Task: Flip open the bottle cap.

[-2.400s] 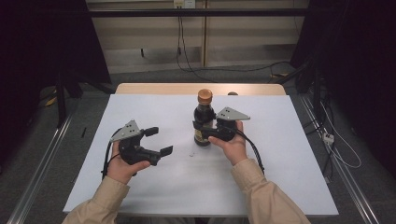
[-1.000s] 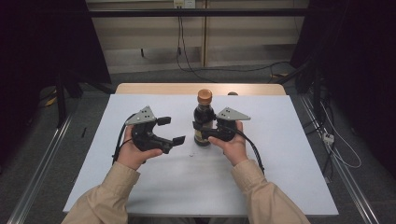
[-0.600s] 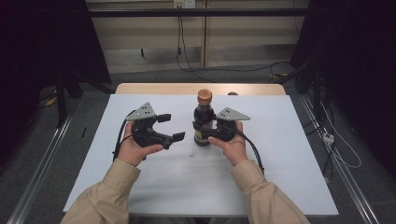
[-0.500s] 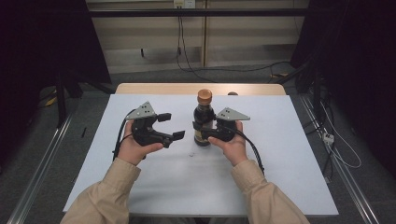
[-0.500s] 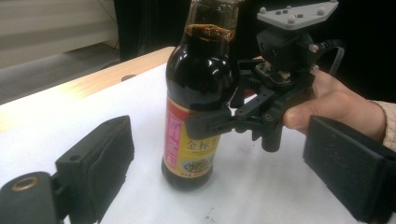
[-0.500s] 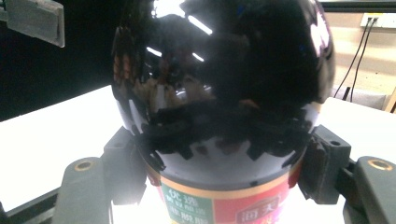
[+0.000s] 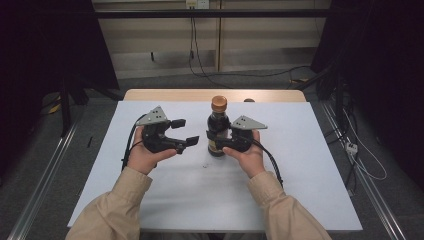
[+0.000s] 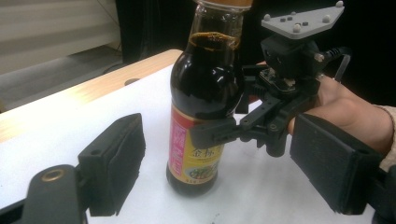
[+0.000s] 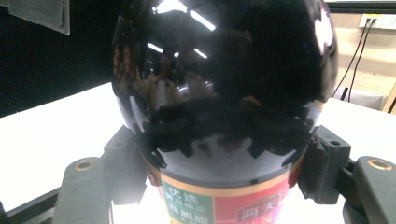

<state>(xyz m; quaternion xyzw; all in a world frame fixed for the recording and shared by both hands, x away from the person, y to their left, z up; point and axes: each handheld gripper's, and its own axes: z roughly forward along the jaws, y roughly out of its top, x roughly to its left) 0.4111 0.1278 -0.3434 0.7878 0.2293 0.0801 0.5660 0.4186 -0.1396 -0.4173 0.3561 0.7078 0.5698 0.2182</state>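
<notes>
- We see the bottle (image 7: 217, 127) upright on the table (image 7: 310, 165), mid-width.
- Right gripper (image 7: 216, 136) around it — left gripper (image 7: 185, 131) just left, apart.

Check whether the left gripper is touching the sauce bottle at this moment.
Apart. In the left gripper view, the left gripper is open, with white table visible between each pad and the sauce bottle, which the right gripper clamps.

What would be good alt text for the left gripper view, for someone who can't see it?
A dark sauce bottle stands upright on a white table, gripped at its label by the right gripper held in a person's hand. In the foreground, the left gripper has its two black jaws open on either side of the bottle, not touching it.
</notes>
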